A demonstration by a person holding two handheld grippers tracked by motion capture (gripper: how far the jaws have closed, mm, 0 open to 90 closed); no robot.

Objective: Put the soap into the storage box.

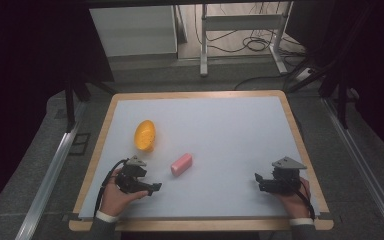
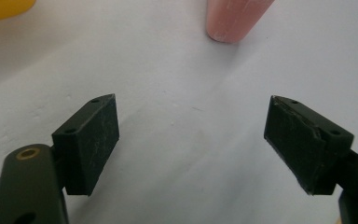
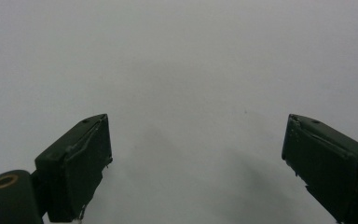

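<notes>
My left gripper (image 2: 191, 140) is wide open with the pink block (image 2: 233, 18) just ahead, so I go slow and straight, while my right gripper (image 3: 196, 163) waits wide open.

A fruit (image 1: 144, 135) and a block (image 1: 181, 164) lie on the table (image 1: 230, 125). The block sits right of the fruit, nearer the person, well apart.

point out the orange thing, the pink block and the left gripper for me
orange thing (image 1: 144, 135), high view, middle of its rounded top
pink block (image 1: 181, 164), high view, centre of its upper face
left gripper (image 2: 191, 140), left gripper view, midway between its two black fingers, which stand wide apart
</notes>
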